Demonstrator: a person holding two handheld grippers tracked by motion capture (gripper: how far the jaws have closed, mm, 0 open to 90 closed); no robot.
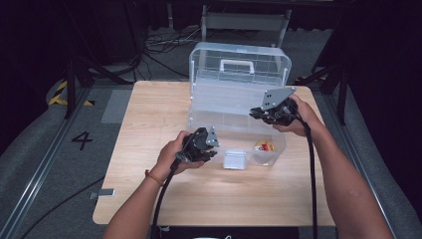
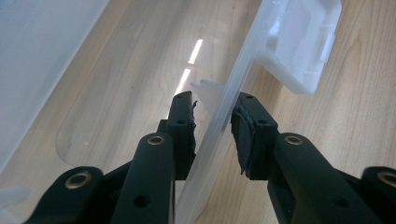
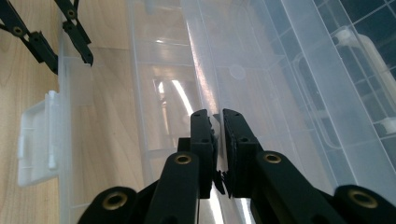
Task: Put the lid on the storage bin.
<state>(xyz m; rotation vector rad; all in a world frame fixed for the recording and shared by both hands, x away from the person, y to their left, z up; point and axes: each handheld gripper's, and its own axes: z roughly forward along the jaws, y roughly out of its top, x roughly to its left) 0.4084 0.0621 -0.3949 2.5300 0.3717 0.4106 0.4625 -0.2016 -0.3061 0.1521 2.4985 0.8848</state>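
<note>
A clear plastic box (image 1: pixel 199 119) stands on the wooden table (image 1: pixel 149 194). Its clear lid (image 1: pixel 239 84), with a white handle (image 1: pixel 237 64), is tipped up toward the back. My left gripper (image 1: pixel 211 149) is at the box's front rim (image 2: pixel 219 126), which runs between its pads next to the white latch (image 2: pixel 303 51); it looks shut on the rim. My right gripper (image 1: pixel 259 113) is at the right, shut on a thin edge of the lid (image 3: pixel 217 121). A small red and yellow thing (image 1: pixel 264 146) lies inside the box's front right corner.
The white latch (image 1: pixel 235 160) hangs off the front of the box onto the table. Bare wood lies left of the box and in front of it. Cables and stand legs (image 1: pixel 74 79) are on the floor beyond the table's far edge.
</note>
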